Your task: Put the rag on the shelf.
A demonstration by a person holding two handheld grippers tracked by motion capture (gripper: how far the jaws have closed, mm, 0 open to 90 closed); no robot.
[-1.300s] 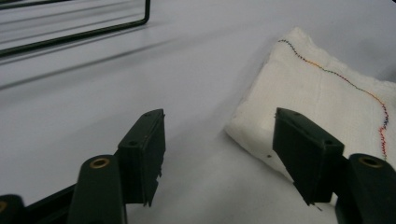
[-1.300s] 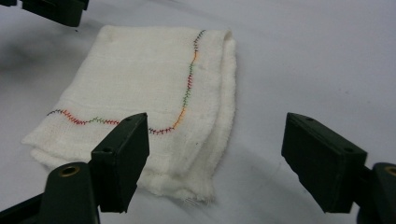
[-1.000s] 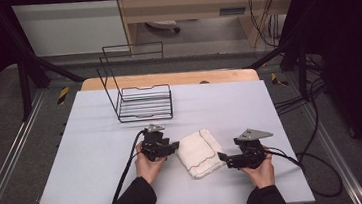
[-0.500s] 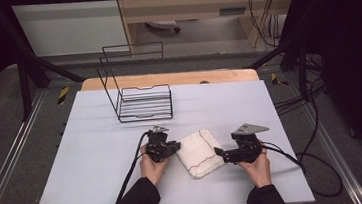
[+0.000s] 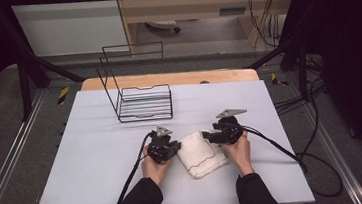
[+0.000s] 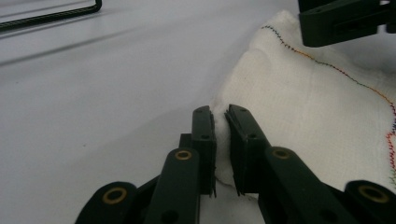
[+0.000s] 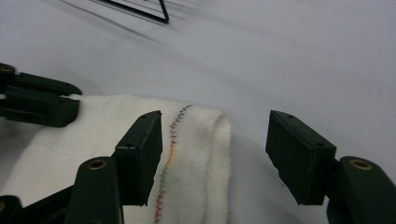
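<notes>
Pinching the left edge of the white towel [image 5: 202,153] near the table's [image 5: 75,167] front, the left gripper [image 6: 220,122] is clamping it; the right gripper [image 7: 215,154] is straddling the towel's right fold, jaws spread, a detail the high view is blurring.

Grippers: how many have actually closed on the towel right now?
1. The left gripper is pinched shut on the white towel's left edge. The right gripper is open, its jaws straddling the towel's stitched far edge, not yet closed.

table [image 5: 98,155] evenly lit | bkgd dim | jaw cams soft-focus far
</notes>
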